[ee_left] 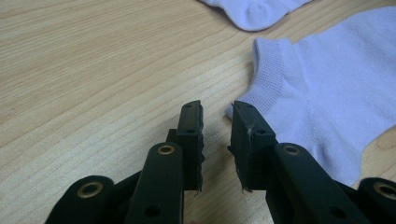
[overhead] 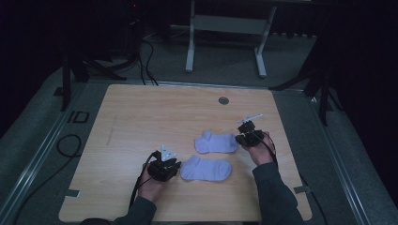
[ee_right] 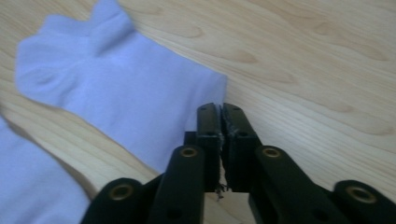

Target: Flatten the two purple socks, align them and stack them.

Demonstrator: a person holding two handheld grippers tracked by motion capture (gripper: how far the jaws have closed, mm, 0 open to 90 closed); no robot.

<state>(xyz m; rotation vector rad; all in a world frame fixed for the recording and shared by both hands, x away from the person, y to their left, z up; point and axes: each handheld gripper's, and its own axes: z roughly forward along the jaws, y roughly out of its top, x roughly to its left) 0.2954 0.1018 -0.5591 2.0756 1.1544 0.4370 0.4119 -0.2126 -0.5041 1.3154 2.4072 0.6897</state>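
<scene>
Tabletop: wooden, carrying two pale socks lying flat toward its near right.
Far sock: right gripper sitting at its toe end, jaws pressed together, gripping nothing visible.
Near sock: left gripper resting beside its cuff, jaws slightly parted, holding nothing.

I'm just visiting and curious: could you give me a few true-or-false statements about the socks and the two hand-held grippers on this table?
1. Two pale lavender ankle socks lie on the light wooden table. True: the nearer sock, the farther sock.
2. The left gripper is clamped shut. False: its jaws stand apart, beside the nearer sock's cuff.
3. The right gripper has its jaws together. True, at the farther sock's edge.
4. The socks are stacked. False: they lie side by side, flat.
5. A red mug stands on the table. False: there is none.
</scene>
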